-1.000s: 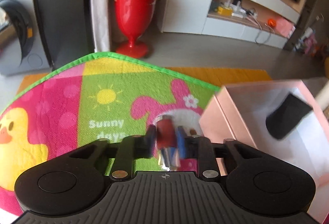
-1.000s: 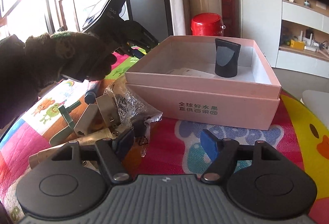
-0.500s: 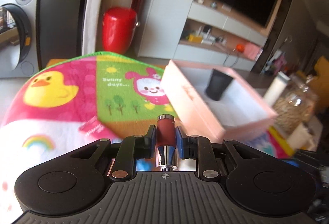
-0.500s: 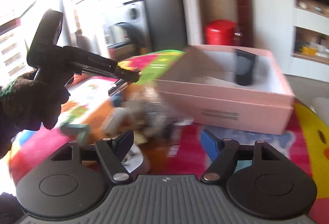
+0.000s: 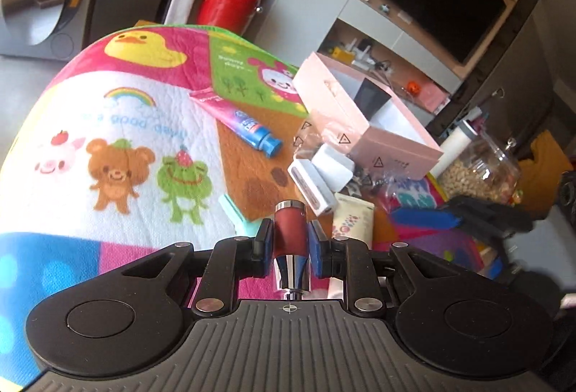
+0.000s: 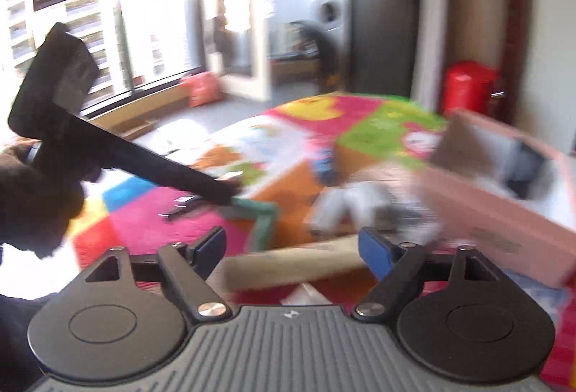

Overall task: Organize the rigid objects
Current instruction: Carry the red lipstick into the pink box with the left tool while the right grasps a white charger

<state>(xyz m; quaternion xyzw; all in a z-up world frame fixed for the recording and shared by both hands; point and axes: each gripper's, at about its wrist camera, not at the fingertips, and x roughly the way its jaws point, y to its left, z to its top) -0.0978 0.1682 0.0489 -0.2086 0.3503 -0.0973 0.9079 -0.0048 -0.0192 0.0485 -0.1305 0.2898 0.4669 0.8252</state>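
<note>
- Carrying the dark red tube (image 5: 290, 230) over to the pink box (image 5: 381, 143) looks like the step in hand; a level, unhurried path would suit it, clearing the box's near wall before letting go.
- The left tool (image 5: 290, 240) is clamped on the tube, a pad pressed to each side near its middle, with the chrome end toward the camera at lower centre of the frame.
- The tube hangs above the colourful mat (image 5: 118, 125), well short of the box, which sits right of centre and already holds a black cup (image 5: 370, 96).
- Loose things lie between: a blue-capped tube (image 5: 248, 127), white blocks (image 5: 320, 172), and a clear bag (image 5: 324, 136) against the box; passing above them avoids a snag.
- The right tool (image 6: 291, 248) is spread wide and holds nothing, low over the mat; its view is blurred.
</note>
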